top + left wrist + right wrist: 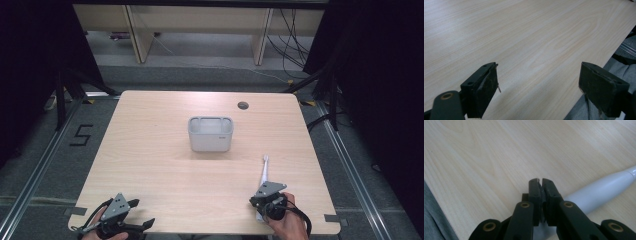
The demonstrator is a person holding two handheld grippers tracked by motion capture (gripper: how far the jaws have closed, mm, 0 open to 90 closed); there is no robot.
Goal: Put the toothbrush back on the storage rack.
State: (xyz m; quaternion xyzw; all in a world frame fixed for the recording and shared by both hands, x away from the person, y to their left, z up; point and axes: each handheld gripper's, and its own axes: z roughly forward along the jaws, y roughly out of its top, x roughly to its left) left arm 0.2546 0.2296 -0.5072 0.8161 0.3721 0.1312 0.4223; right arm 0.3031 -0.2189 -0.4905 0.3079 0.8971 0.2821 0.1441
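At the near right edge of the surface [150,150], the right gripper [540,181] has its jaws closed together with nothing between them, just beside the white toothbrush [599,191] (handle end nearest), which lies flat. The left gripper [537,82] rests at the near left corner, jaws wide and empty. A grey container [210,134] stands mid-surface, well apart.

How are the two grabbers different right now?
The left gripper has its jaws wide apart with bare table between them; the right gripper has its jaws shut together. The left has nothing close by; the right sits beside a white toothbrush. Both have black jaws.
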